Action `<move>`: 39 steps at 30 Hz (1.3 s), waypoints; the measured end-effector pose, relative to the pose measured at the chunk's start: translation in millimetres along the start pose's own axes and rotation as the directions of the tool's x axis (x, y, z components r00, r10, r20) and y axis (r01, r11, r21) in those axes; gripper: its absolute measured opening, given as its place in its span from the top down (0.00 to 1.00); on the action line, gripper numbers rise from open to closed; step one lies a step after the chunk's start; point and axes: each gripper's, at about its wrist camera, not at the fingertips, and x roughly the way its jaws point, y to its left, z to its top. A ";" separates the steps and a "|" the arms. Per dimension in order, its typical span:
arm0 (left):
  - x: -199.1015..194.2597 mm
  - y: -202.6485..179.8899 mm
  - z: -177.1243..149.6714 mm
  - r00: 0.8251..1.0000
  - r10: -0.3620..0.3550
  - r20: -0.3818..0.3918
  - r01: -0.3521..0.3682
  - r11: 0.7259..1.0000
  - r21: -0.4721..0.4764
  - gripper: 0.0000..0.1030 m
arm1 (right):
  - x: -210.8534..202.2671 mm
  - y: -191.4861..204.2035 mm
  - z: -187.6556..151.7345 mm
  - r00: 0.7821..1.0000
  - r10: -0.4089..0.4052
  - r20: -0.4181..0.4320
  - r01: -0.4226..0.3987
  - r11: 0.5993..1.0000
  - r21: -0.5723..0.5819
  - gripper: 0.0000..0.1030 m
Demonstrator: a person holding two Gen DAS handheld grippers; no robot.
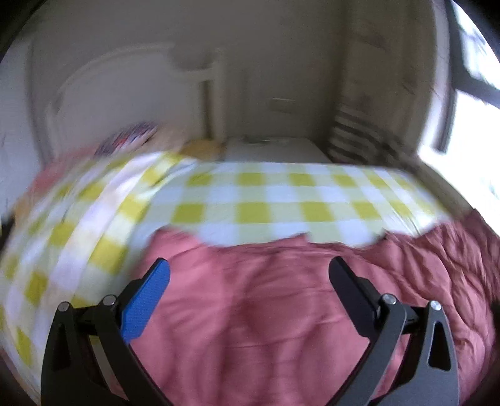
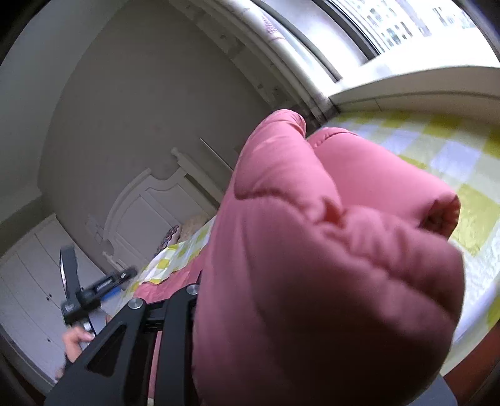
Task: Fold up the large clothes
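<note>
A pink puffer jacket (image 1: pixel 265 296) lies spread on a bed with a yellow-and-white checked sheet (image 1: pixel 250 200). My left gripper (image 1: pixel 250 281) is open and empty, hovering above the jacket's body. In the right wrist view, a puffy sleeve of the jacket (image 2: pixel 328 250) is lifted up and fills the frame, its cuff opening at the right. My right gripper's fingers are hidden behind the sleeve, and it seems shut on it. The left gripper (image 2: pixel 93 290) shows small at the lower left of that view, held in a hand.
A white headboard (image 1: pixel 125 93) and pillows (image 1: pixel 125 140) stand at the bed's far left. A striped cloth (image 1: pixel 353 134) hangs at the back right by a bright window (image 2: pixel 406 25). White wardrobe doors (image 2: pixel 28 287) stand beyond the bed.
</note>
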 end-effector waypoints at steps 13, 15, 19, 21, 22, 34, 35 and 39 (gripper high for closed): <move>38.4 -61.8 -26.5 0.988 0.144 -0.063 -0.130 0.973 0.192 0.02 | -12.2 38.7 -0.2 0.998 -0.041 0.042 0.050 0.972 -0.230 0.66; 0.2 -55.3 -40.0 0.994 0.106 0.008 -0.106 0.979 0.173 0.02 | -12.2 40.9 0.8 0.998 -0.053 0.045 0.062 0.969 -0.237 0.66; -44.1 -72.6 -91.3 0.998 0.026 0.055 -0.039 0.971 0.236 0.02 | -11.5 53.2 1.3 0.997 -0.063 0.046 0.073 0.963 -0.259 0.66; -34.3 -91.2 -114.8 0.997 0.064 0.051 -0.076 0.949 0.305 0.02 | -10.7 66.6 -3.7 0.995 -0.079 0.054 0.092 0.947 -0.309 0.66; -30.9 -90.0 -121.9 0.996 0.057 0.066 -0.072 0.961 0.267 0.02 | -9.8 72.0 -5.2 0.994 -0.084 0.065 0.101 0.937 -0.335 0.66; -100.8 107.2 -70.9 0.985 0.004 0.171 0.032 0.978 -0.207 0.10 | 17.6 203.1 -46.4 0.951 -0.198 0.238 0.309 0.644 -0.700 0.65; -108.0 129.2 -70.7 0.982 0.042 0.183 0.005 0.968 -0.250 0.10 | 28.4 224.2 -61.7 0.947 -0.196 0.256 0.322 0.573 -0.754 0.65; -137.7 199.1 -77.1 0.963 0.159 0.217 -0.068 0.925 -0.374 0.09 | 82.3 294.3 -147.1 0.958 -0.131 0.255 0.283 0.278 -0.918 0.65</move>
